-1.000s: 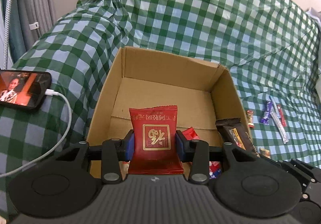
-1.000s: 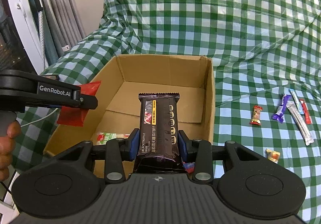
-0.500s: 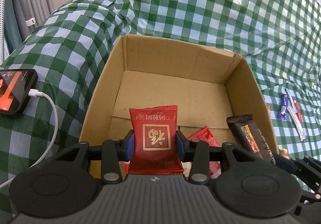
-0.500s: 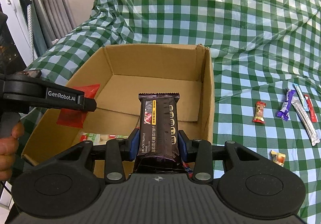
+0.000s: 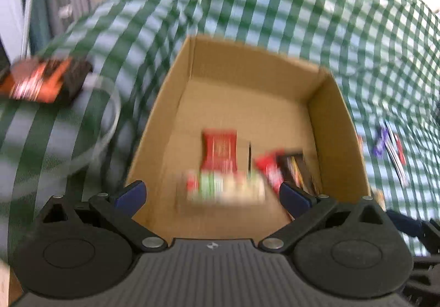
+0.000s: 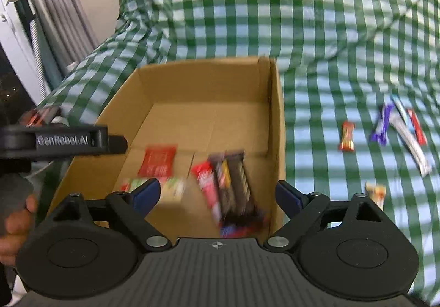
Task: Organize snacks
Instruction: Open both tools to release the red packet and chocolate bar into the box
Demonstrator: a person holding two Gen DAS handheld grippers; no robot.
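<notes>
Over the cardboard box (image 6: 276, 125): left gripper (image 5: 213, 194) and right gripper (image 6: 217, 192) angled down, jaws opening, empty; red packet (image 6: 158, 161) and black truffle bar (image 6: 236, 183) inside.

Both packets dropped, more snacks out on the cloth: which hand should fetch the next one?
Right. The loose snacks lie on the checked cloth beside the right gripper, whose opening jaws are empty; the left gripper is across the box.

Left gripper (image 5: 211, 192): black ribbed housing, two round discs, black link arms with silver pivot screws, blue finger pads (image 5: 132, 192). Right gripper (image 6: 217, 192): identical build. The left unit's side carries white "GenRobot.AI" lettering.
</notes>
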